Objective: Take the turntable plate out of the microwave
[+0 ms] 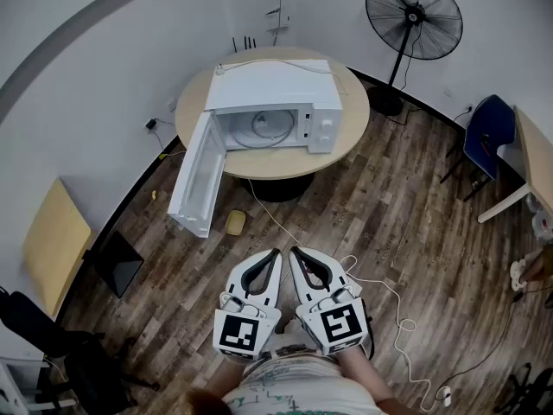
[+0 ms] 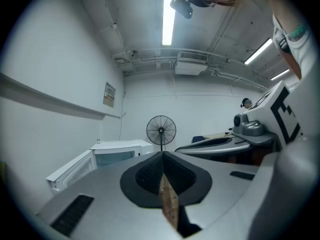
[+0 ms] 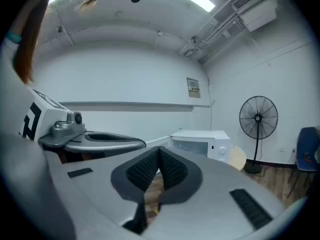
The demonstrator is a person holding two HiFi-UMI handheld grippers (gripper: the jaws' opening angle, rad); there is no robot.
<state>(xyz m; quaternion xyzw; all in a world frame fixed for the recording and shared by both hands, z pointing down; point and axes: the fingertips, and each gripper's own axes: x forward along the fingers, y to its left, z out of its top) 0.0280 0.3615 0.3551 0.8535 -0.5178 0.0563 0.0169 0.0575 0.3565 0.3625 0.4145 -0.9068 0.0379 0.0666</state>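
Note:
A white microwave (image 1: pixel 275 104) stands on a round wooden table (image 1: pixel 275 162), its door (image 1: pixel 196 176) swung wide open to the left. Inside its cavity lies the glass turntable plate (image 1: pixel 263 127). Both grippers hang side by side near my body, well short of the table. My left gripper (image 1: pixel 275 253) is shut with nothing between its jaws, and my right gripper (image 1: pixel 294 252) is shut and empty too. The microwave (image 2: pixel 120 151) shows small in the left gripper view, and the microwave (image 3: pixel 200 145) again in the right gripper view. The plate cannot be made out in the gripper views.
A black standing fan (image 1: pixel 413 17) stands behind the table at the right. A white cable (image 1: pixel 390 296) trails over the wooden floor near my feet. A small yellow object (image 1: pixel 235 222) lies below the door. A blue chair (image 1: pixel 486 135) and a desk (image 1: pixel 536 158) stand at the right.

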